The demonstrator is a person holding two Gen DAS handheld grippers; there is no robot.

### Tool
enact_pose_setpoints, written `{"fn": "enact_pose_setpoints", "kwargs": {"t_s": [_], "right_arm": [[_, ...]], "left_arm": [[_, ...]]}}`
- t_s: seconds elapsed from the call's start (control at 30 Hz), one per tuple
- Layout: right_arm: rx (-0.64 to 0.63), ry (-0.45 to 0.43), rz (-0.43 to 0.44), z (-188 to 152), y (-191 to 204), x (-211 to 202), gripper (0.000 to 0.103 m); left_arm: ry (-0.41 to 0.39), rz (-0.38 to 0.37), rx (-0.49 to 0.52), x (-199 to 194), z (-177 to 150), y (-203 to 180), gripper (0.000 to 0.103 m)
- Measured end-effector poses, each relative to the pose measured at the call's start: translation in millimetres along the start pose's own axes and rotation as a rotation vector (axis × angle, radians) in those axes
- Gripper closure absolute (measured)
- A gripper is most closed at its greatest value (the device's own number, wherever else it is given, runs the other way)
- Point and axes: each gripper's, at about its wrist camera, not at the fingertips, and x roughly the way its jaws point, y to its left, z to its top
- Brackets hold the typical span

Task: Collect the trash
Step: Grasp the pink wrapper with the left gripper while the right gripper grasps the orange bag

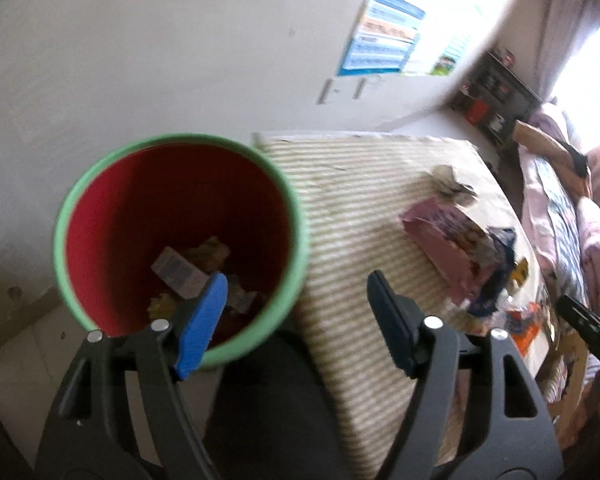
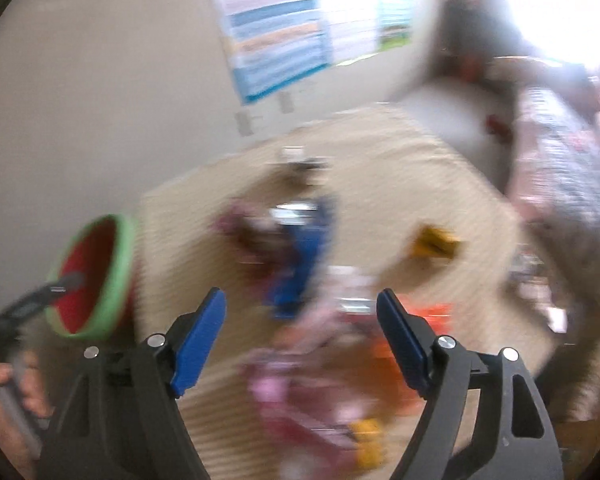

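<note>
Red bin (image 1: 148, 208), wrappers (image 1: 180, 272) inside

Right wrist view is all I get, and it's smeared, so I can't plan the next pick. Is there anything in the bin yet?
Observer: Yes. The left wrist view looks into the bin; paper scraps lie at its bottom.
Operator: What is the pink blur on the table?
Observer: A flattened pink carton lying on the striped cloth.
Operator: Is the left gripper carrying something?
Observer: No. The left gripper is open with nothing between its fingers, near the bin's rim.
Operator: Anything past the carton?
Observer: A crumpled grey wad, farther back on the cloth.
</note>
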Motion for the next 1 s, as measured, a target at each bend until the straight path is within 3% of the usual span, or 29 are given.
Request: {"fn": "enact_pose_setpoints", "kwargs": {"t_s": [0.13,0.37,0.4,0.43,0.47,0.67,0.8,0.9,1.0], "right_arm": [[0.087,0.06,-0.034,-12,-44,18,0.027],[0.122,0.133,-0.019,-31,-62,48,0.027],[0.129,0.128,-0.015,-32,-65,49,0.031],[0.137,0.118,-0.012,-34,-67,50,0.051],[0.142,0.119,-0.004,-34,-68,50,0.062],[0.167,0.073,0.037,-36,-75,35,0.063],[0.198,0.069,0.053,-40,-78,31,0.063],[0.219,0.071,0.061,-41,-80,31,0.062],[0.228,0.072,0.062,-40,-80,31,0.062]], "left_arm": [[0.036,-0.058,0.03,12,3,-35,0.031],[0.052,-0.121,0.091,42,25,-109,0.026],[0.047,-0.12,0.101,49,30,-120,0.025],[0.048,-0.118,0.106,55,34,-128,0.024],[0.057,-0.113,0.11,63,38,-137,0.024],[0.122,-0.079,0.066,107,52,-159,0.024],[0.171,-0.007,0.162,135,47,-175,0.024],[0.242,-0.001,0.143,147,37,-171,0.024],[0.258,-0.008,0.107,151,28,-159,0.026]]}}
